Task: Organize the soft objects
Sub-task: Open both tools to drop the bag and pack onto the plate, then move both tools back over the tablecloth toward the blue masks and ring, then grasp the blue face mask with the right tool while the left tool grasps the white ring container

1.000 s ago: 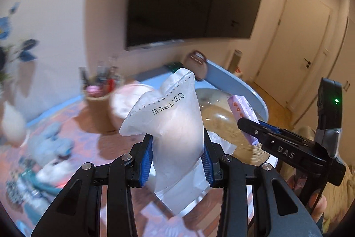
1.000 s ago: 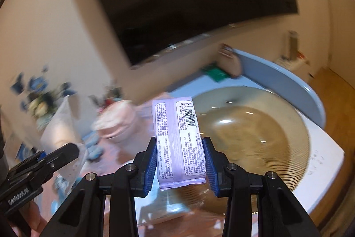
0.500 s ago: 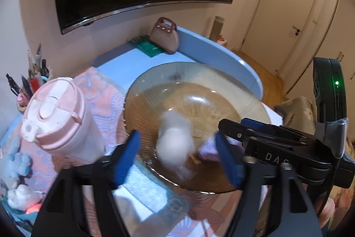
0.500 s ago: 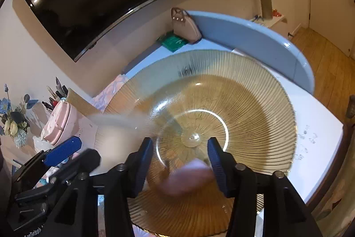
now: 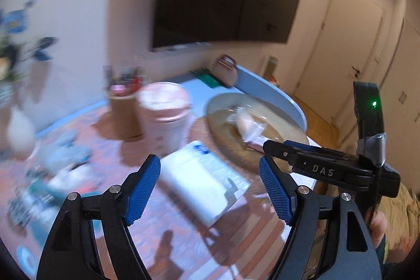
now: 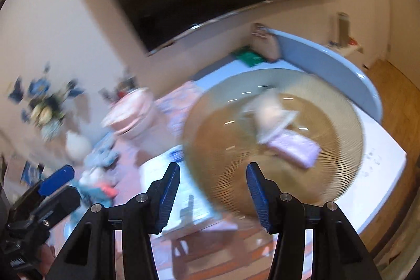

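blue ribbed pads line both tools, and nothing sits between either pair. in the left wrist view, going from the left, blurred soft toys (image 5: 61, 154) lie on the patterned cloth (image 5: 170, 222), then a brown pen pot (image 5: 123, 106) and a pink lidded container (image 5: 165, 117) stand side by side. the left gripper (image 5: 210, 190) hangs above the cloth with its jaws spread wide and empty; a white flat packet (image 5: 202, 177) lies on the cloth in the gap as the camera sees it, below the pads and not touched by them. further right, the amber glass plate (image 5: 223, 138) holds the white pouch (image 5: 246, 122), well ahead of the left tool and to its right.

in the right wrist view the left tool shows at the lower left edge. the right gripper (image 6: 213, 197) stands partly spread, empty, over the near rim of the plate (image 6: 210, 148). the white pouch (image 6: 270, 114) lies in the plate beyond the pads and to their right, and the purple packet (image 6: 296, 147) lies touching it on its right side, partly under its edge. both are apart from the tool.
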Demonstrator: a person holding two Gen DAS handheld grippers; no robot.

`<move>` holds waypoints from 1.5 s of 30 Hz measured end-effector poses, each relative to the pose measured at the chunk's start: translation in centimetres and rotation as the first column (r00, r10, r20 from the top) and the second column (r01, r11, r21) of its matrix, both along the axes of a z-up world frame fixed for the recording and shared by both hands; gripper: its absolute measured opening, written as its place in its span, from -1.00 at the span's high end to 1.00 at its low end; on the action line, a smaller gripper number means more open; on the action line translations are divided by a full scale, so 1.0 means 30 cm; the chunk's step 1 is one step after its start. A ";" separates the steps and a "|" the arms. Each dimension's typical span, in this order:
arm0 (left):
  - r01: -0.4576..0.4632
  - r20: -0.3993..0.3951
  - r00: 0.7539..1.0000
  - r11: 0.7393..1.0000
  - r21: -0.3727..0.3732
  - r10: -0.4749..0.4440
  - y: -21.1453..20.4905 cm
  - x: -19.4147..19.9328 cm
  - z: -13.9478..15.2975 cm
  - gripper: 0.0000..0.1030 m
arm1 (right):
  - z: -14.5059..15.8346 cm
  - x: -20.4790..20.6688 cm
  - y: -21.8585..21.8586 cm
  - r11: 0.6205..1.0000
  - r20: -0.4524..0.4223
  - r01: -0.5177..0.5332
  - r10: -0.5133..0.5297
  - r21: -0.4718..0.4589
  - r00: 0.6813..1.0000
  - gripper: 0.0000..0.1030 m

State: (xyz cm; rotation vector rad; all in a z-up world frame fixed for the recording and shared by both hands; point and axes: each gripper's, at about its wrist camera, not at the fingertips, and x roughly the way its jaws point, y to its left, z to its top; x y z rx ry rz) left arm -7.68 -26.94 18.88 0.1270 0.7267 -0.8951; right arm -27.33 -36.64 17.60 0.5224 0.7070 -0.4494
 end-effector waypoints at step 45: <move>-0.629 -0.089 0.764 0.769 0.119 0.639 1.046 0.247 -0.533 -0.48 | -0.406 0.656 1.059 0.765 -0.298 -0.638 0.592 -0.084 0.749 0.69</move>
